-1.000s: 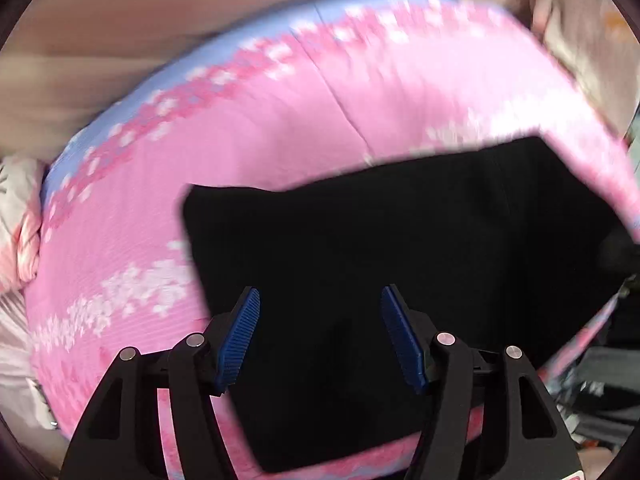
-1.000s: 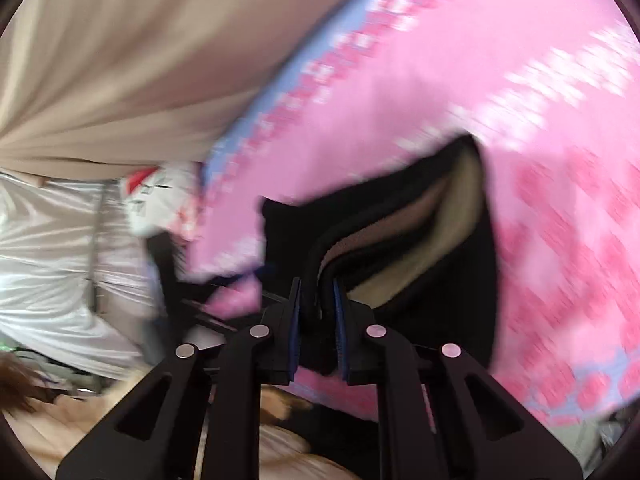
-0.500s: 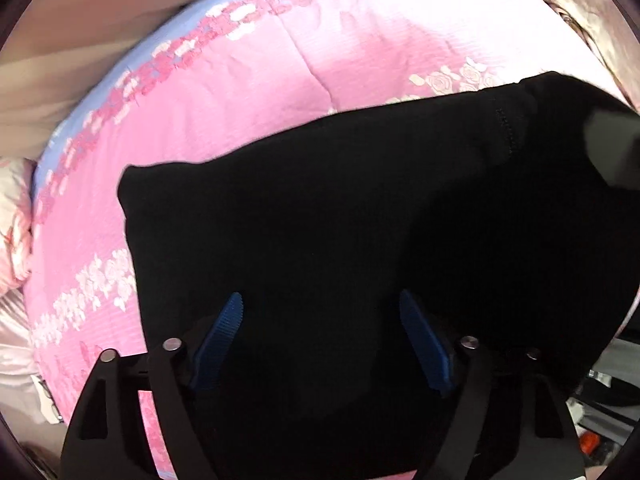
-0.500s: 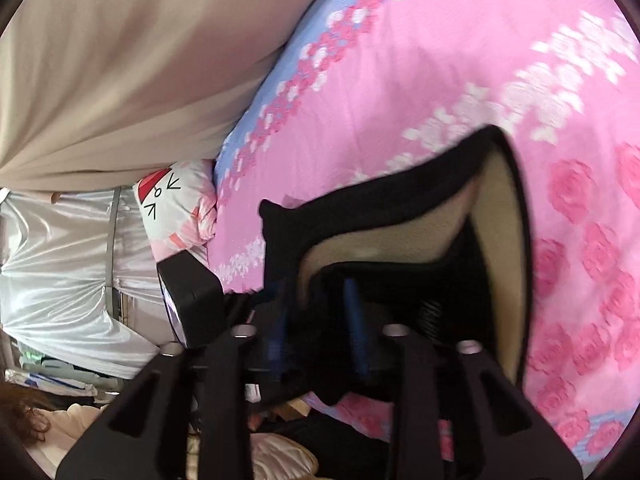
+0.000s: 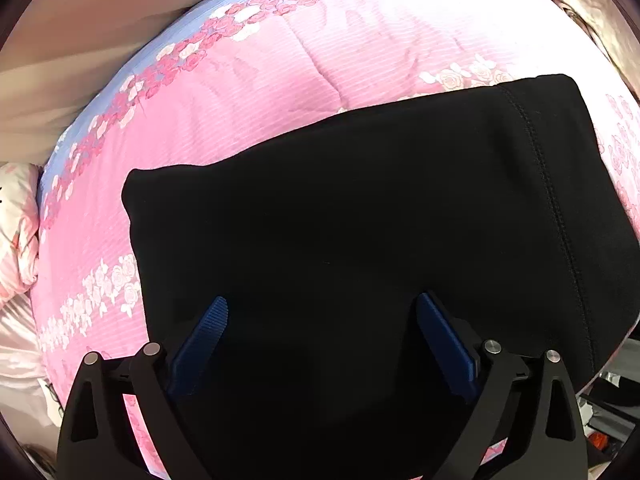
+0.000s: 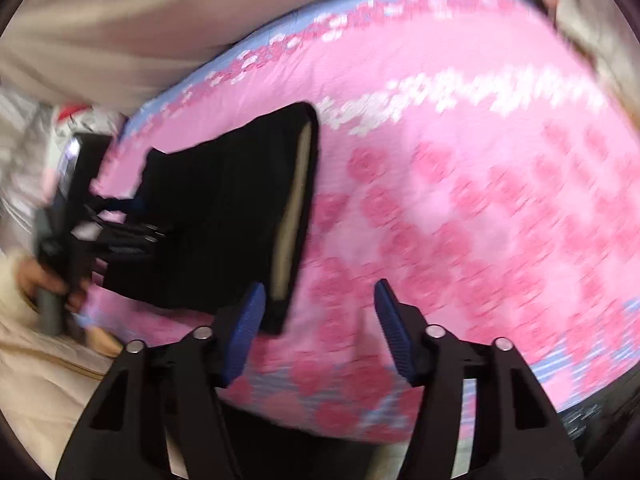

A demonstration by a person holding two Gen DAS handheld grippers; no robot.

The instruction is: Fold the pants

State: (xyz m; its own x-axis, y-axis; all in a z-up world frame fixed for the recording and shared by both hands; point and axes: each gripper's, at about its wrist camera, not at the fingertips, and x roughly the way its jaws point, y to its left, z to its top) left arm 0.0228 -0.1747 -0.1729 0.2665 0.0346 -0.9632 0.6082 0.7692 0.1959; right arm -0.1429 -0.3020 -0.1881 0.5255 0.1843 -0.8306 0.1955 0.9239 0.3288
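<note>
The black pants [image 5: 360,220] lie folded in a flat rectangle on the pink flowered bedspread [image 5: 248,80]. My left gripper [image 5: 322,344] is open, its blue pads spread just above the near part of the pants, holding nothing. In the right wrist view the folded pants [image 6: 224,216] show a beige lining along their right edge. My right gripper [image 6: 318,332] is open and empty, over the bedspread [image 6: 460,200] just right of the pants' near corner. The left gripper's body [image 6: 100,224] shows at the pants' left side.
A beige curtain [image 6: 160,12] hangs behind the bed. A pink and white pillow [image 5: 16,232] lies at the bed's left end. The bed's near edge runs just below the pants, with clutter on the floor [image 5: 608,420] at the lower right.
My right gripper has let go of the pants' edge, opened and drawn back to the right. The lifted layer now lies flat. My left gripper has stayed open over the pants.
</note>
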